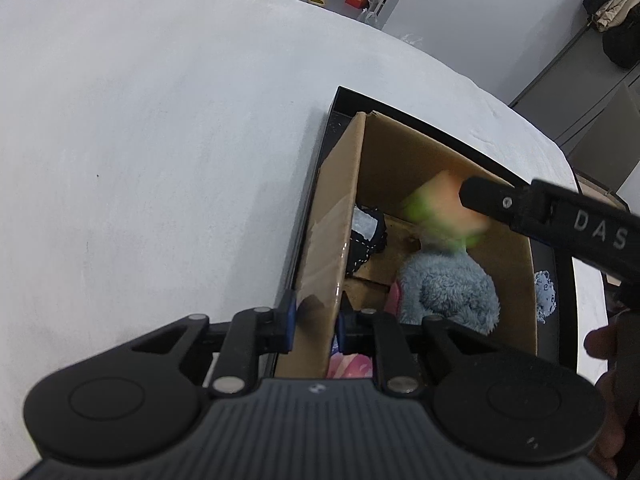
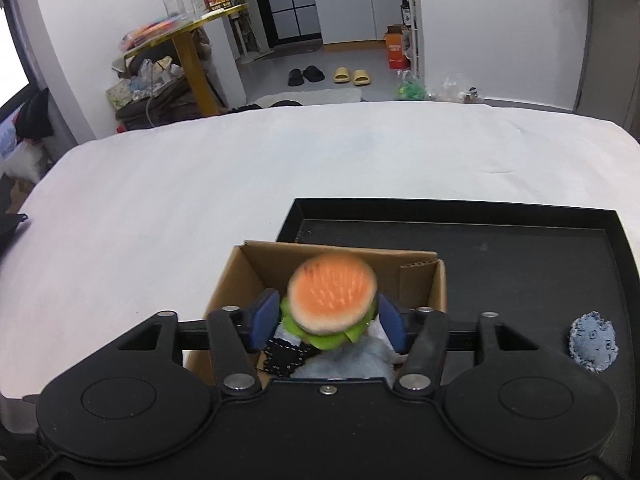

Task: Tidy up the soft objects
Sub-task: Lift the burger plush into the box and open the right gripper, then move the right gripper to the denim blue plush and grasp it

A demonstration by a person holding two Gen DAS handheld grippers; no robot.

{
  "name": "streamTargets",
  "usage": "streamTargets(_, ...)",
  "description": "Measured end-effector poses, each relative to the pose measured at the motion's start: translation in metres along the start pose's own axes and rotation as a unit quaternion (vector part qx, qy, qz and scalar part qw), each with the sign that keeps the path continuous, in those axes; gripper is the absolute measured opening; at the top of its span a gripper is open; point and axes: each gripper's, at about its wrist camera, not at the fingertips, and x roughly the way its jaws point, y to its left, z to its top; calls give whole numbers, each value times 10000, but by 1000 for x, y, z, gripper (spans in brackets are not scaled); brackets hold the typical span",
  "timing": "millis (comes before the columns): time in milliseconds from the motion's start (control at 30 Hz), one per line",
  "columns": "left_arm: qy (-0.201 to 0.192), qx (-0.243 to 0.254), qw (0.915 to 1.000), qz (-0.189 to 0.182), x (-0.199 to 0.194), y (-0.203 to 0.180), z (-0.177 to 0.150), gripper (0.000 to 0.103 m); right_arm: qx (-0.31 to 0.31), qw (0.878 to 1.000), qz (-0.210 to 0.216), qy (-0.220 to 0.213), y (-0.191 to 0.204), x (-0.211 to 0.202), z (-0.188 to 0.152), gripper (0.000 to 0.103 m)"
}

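Observation:
A cardboard box (image 1: 344, 216) stands in a black tray (image 2: 500, 248) on the white table. My left gripper (image 1: 314, 328) is shut on the box's near wall. A plush burger (image 2: 332, 300), blurred, sits between the blue pads of my right gripper (image 2: 328, 322) above the box; the pads stand apart from it, so the gripper looks open. The burger also shows blurred in the left wrist view (image 1: 440, 208) beside the right gripper's finger (image 1: 492, 196). Inside the box lie a fluffy blue plush (image 1: 444, 288), a dark lace-edged item (image 1: 368, 236) and a pink item (image 1: 352, 366).
A small blue denim patch (image 2: 594, 346) lies on the tray to the right of the box. The white table (image 2: 240, 176) stretches left and far. Slippers (image 2: 344, 76) and a cluttered yellow side table (image 2: 188, 36) are on the floor beyond.

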Motion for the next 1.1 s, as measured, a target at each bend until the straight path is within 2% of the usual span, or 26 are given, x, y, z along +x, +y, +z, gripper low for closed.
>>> streamTargets(300,-32,76,10000,3,-2,-2,4,22,276,9995,-182,2,-21,-10,-5,58)
streamTargets(400,-104,128,9998,57,-5,-5,3,28,343,9991,-244,-44,-31,-15,-7,58)
streamTargets(533,-165,69,9997,143,-8,-6,5,46,452,9983,-348,-90,-43,-21,-6,59)
streamTargets(600,-221,64,9996,183,-10,-8,6,50,486,9981,-373,-97,-49,-22,-8,59)
streamTargets(700,-324,244,9990,184,-15,-17,7,57,517,9977,-422,-144,-57,-25,-10,69)
streamTargets(767,-370,360,9985,199,-16,-23,7,61,563,9971,-444,-237,-64,-29,-12,84)
streamTargets(933,-429,577,9972,221,-17,-35,5,66,702,9955,-613,-163,-86,-27,-20,87)
streamTargets(1100,-417,582,9970,298,-11,-41,5,67,908,9924,-827,-3,-110,-21,-36,87)
